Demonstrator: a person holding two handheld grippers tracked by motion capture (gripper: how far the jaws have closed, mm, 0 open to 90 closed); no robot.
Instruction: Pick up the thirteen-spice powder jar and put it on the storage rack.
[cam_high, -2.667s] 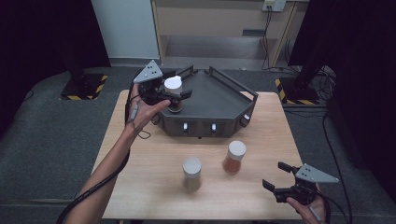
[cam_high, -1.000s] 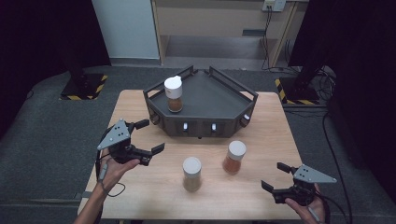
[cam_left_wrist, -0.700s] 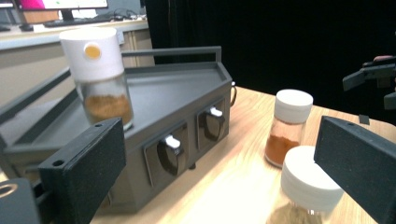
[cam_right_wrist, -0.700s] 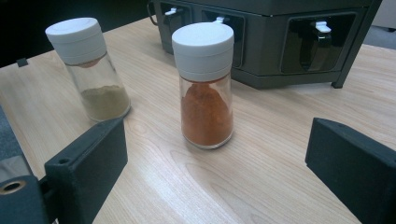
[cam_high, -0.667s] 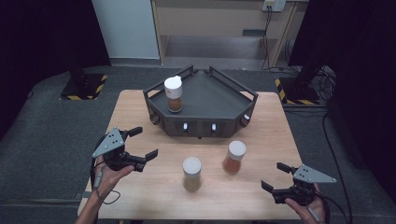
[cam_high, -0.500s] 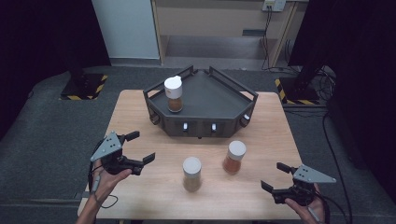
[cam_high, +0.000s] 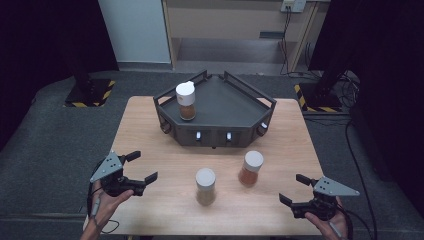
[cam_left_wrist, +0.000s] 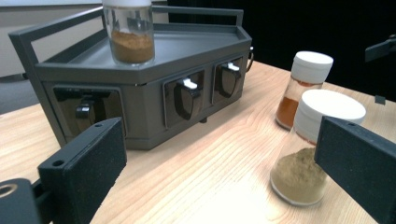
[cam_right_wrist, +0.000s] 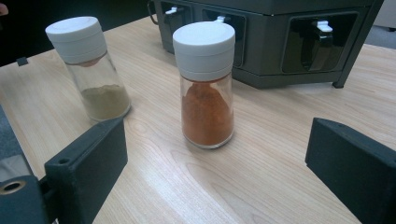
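Note:
A dark grey rack (cam_high: 235, 122) stands at the back of the wooden table, and a white-capped jar of brown powder (cam_high: 186, 100) sits on its left corner. Two more white-capped jars stand in front of it: one of tan powder (cam_high: 205, 186) and one of orange powder (cam_high: 251, 168). My left gripper (cam_high: 143, 166) hovers open at the front left, apart from the tan jar (cam_left_wrist: 313, 149), which lies toward its right jaw. My right gripper (cam_high: 292, 189) is open at the front right. It faces the orange jar (cam_right_wrist: 205, 84) from a short distance, with nothing between its jaws.
The rack's front (cam_left_wrist: 154, 88) has small dark recesses with white levers. Bare tabletop (cam_high: 150, 130) stretches left of the rack and between the grippers. Beyond the table edges is grey floor, with black stands at the back corners.
My left gripper released the brown jar on the rack, then drew back to the table's front left and stayed open. The right gripper has not moved.

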